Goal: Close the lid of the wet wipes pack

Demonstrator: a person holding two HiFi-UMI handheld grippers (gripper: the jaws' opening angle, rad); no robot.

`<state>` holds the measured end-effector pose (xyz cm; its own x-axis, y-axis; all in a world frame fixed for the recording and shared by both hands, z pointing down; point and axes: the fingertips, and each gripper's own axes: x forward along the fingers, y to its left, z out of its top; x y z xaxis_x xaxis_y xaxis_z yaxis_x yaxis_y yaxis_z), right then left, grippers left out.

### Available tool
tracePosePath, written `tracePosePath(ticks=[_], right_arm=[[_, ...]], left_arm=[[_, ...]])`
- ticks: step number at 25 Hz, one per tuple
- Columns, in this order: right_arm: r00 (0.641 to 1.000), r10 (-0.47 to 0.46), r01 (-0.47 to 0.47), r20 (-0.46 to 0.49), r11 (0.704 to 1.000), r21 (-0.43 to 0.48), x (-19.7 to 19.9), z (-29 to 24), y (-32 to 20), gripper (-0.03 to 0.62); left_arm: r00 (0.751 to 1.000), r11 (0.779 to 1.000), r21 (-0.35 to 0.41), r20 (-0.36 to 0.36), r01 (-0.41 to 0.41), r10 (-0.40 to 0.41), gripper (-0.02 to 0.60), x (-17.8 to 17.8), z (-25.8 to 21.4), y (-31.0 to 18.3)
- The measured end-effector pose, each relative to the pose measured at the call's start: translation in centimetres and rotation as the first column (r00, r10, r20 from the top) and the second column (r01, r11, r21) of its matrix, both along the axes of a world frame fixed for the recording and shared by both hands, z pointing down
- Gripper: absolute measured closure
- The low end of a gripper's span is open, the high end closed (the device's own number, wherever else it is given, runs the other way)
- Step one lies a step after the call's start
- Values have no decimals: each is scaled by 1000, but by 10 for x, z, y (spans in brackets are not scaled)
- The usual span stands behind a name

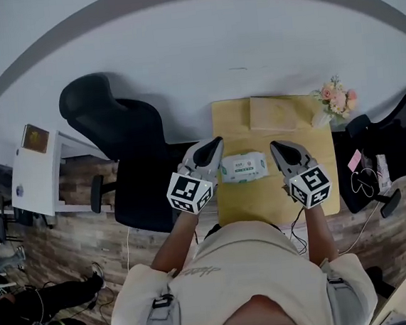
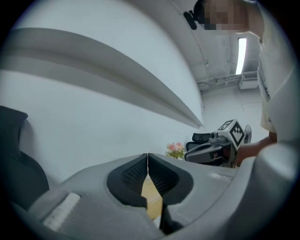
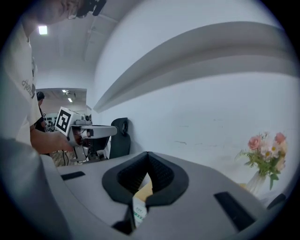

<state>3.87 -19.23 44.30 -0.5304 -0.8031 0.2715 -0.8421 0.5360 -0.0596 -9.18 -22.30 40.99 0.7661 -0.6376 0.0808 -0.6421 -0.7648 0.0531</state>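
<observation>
The wet wipes pack (image 1: 243,167), white with a green label, lies flat on a small yellow table (image 1: 285,200). From this height I cannot tell how its lid stands. My left gripper (image 1: 214,145) hovers just left of the pack, jaws pressed together and holding nothing. My right gripper (image 1: 276,146) hovers just right of it, also shut and holding nothing. In the left gripper view the pads (image 2: 136,173) meet, with yellow table below them. A strip of the pack (image 3: 138,211) shows under the closed pads in the right gripper view.
A flat cardboard box (image 1: 271,112) lies at the table's back edge, with a vase of pink flowers (image 1: 336,100) at the back right corner. A black office chair (image 1: 118,138) stands close to the table's left side. Another dark chair (image 1: 399,125) and cables are on the right.
</observation>
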Motion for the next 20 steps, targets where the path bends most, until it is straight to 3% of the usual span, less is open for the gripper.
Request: tracePosePath(ticks=[12,20], right_arm=[[1000,19,-17,-5,977,212,1,-79,-3,592],[1000,10,-7,-9,968,250,-6,-94,2,592]], left_arm=[[999,994,110,-43,15,-11,563,-2,-57,-9],[993,989,129,-107,70,-57,563,-13,-78,-13]])
